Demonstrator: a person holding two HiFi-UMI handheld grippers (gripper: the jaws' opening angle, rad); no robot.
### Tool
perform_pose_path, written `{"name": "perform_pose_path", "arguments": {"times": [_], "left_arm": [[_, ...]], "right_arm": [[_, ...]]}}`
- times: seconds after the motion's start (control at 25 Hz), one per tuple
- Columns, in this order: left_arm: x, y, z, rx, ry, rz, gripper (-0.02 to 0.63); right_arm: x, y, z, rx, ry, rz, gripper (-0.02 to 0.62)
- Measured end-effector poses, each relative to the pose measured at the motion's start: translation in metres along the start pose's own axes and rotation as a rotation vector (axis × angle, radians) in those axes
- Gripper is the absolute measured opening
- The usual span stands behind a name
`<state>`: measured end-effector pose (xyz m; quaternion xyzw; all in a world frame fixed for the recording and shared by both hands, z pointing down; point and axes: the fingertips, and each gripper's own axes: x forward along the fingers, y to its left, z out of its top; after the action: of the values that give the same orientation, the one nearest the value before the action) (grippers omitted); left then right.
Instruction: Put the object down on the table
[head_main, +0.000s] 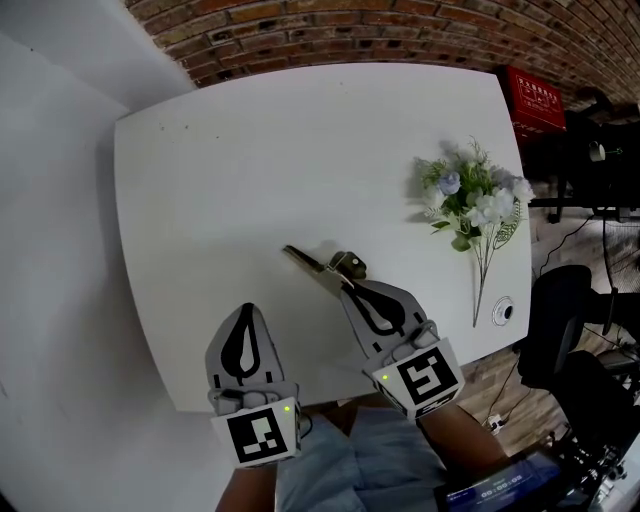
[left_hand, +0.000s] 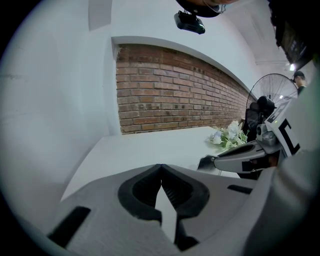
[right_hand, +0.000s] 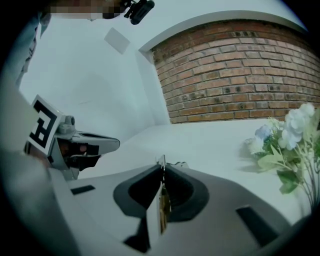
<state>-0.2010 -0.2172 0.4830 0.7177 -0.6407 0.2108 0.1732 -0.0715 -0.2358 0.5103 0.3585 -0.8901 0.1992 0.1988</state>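
My right gripper (head_main: 347, 288) is shut on a thin flat metal tool (head_main: 318, 266) with a brass-coloured part near the jaws. The tool sticks out forward-left, low over the white table (head_main: 250, 150); I cannot tell whether its tip touches the top. In the right gripper view the tool (right_hand: 161, 195) stands edge-on, pinched between the jaws of the right gripper (right_hand: 162, 170). My left gripper (head_main: 247, 312) hovers at the table's near edge, to the left of the right one. Its jaws meet at the tip (left_hand: 161, 169) with nothing between them.
A bunch of white and pale blue artificial flowers (head_main: 472, 198) lies on the table's right side. A brick wall (head_main: 380, 30) runs behind the table. A red box (head_main: 535, 98), a black chair (head_main: 560, 310) and cables stand off the right edge.
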Motion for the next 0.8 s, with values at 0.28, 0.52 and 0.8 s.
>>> {"name": "perform_pose_path", "arguments": {"times": [0.28,0.52,0.8], "left_arm": [[0.003,-0.001,-0.004,-0.012,0.023,-0.001,0.009],[0.008,0.002,0.0,0.008,0.01,0.0,0.009],[0.016,0.005,-0.003,0.021,0.024,0.003,0.009]], "right_arm": [[0.001,-0.003,0.0,0.011,-0.002,-0.004,0.036],[0.004,-0.012,0.0,0.033,-0.003,-0.008,0.047],[0.01,-0.024,-0.002,0.053,-0.004,-0.013,0.063]]}}
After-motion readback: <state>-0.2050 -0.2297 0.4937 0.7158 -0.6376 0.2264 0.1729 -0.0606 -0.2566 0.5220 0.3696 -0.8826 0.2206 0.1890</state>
